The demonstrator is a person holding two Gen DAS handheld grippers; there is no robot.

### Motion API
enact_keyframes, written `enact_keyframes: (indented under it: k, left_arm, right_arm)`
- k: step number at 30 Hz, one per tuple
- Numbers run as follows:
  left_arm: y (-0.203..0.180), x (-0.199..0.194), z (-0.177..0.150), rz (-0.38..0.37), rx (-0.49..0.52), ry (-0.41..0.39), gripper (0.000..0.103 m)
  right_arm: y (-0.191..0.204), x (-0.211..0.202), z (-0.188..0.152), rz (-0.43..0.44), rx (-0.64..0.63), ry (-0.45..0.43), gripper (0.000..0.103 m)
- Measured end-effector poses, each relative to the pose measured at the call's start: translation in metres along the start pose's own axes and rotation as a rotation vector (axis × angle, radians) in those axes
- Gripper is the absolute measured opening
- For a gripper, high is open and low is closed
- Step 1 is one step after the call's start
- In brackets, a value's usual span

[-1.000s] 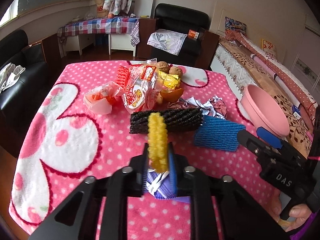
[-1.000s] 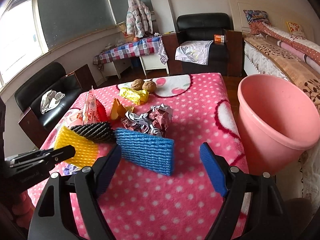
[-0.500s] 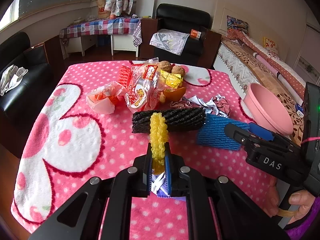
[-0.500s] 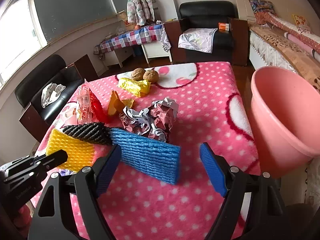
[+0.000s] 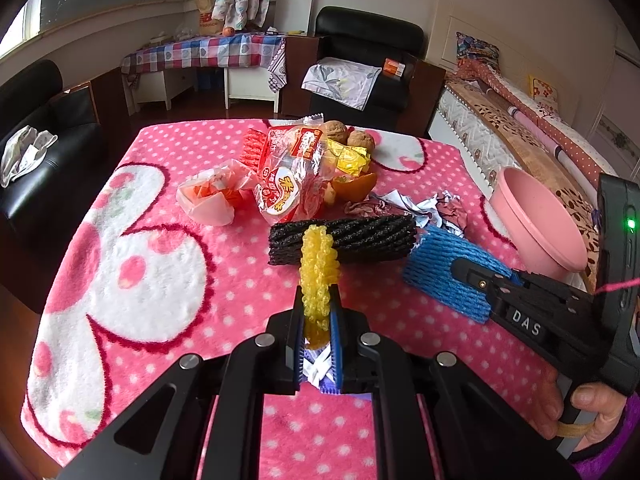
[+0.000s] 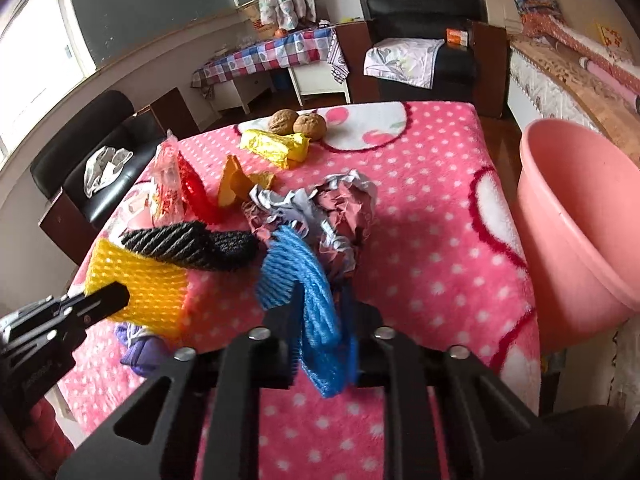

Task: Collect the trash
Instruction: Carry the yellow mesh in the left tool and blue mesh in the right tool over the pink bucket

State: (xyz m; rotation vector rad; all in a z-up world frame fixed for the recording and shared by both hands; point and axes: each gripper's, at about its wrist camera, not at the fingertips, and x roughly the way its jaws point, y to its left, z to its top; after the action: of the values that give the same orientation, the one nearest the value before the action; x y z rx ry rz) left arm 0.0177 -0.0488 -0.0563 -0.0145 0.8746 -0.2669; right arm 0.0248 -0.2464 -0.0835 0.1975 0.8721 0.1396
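Observation:
My left gripper (image 5: 316,304) is shut on a yellow foam net (image 5: 318,256), squeezed thin and upright between the pads; a purple and white wrapper (image 5: 316,368) sits under it. My right gripper (image 6: 320,300) has its jaws closing on a blue foam net (image 6: 296,264), which is bunched up between the pads. Between the two nets a black foam net (image 5: 352,236) lies on the pink tablecloth (image 5: 140,280). A pink bin (image 6: 580,208) stands off the table's right edge.
Behind the nets lie crumpled paper (image 6: 340,208), a printed snack bag (image 5: 292,176), orange peel (image 5: 356,186), a yellow foil wrapper (image 6: 276,146) and two walnuts (image 6: 296,120). Black armchairs and a bed surround the table.
The right gripper's wide jaws came together on the blue net, which crumpled upright. The left gripper's pads pinched tighter on the yellow net and stayed in place.

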Motion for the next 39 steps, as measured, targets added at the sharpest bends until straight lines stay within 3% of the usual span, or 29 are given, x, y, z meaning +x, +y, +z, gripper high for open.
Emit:
enact_keyframes:
  k: [8,22,39]
  left_arm:
    - [0.0,-0.004,0.002,-0.001,0.003,-0.012,0.009]
    - [-0.014,-0.037,0.014,-0.086,0.024,-0.095,0.009]
    - [-0.07,-0.044,0.047,-0.182,0.111,-0.166,0.009]
  right_arm:
    - [0.006,-0.024,-0.005,-0.01,-0.024,-0.046,0.014]
    - [-0.015,-0.068,0.001,-0.023,0.055,-0.147,0.014]
    - [-0.07,-0.112,0.016,-0.266,0.146,-0.299,0.014]
